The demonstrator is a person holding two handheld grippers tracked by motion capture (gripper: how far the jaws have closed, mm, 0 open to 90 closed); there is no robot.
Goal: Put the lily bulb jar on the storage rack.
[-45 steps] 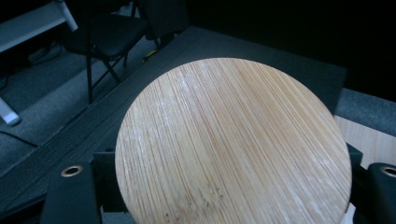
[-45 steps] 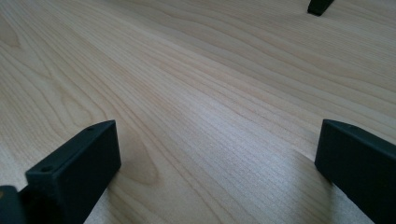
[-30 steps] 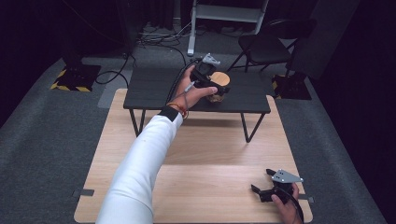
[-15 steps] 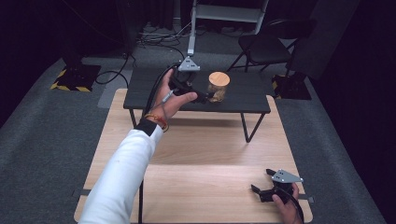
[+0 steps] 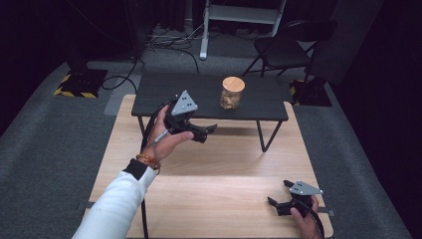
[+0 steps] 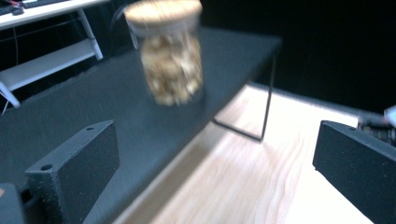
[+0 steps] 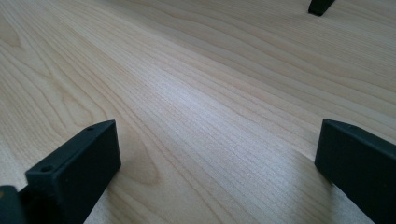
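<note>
One clear glass jar with a round cork lid stands upright on the small black worktop, right of its centre; it is roughly three-quarters full of pale brown lumpy pieces, too blurred to identify. Left claw: jaws wide apart, nothing between them, held above the light wooden worktop just in front of the black one, well apart from the jar. Right claw: jaws wide, empty, low over the wooden worktop's near right corner.
</note>
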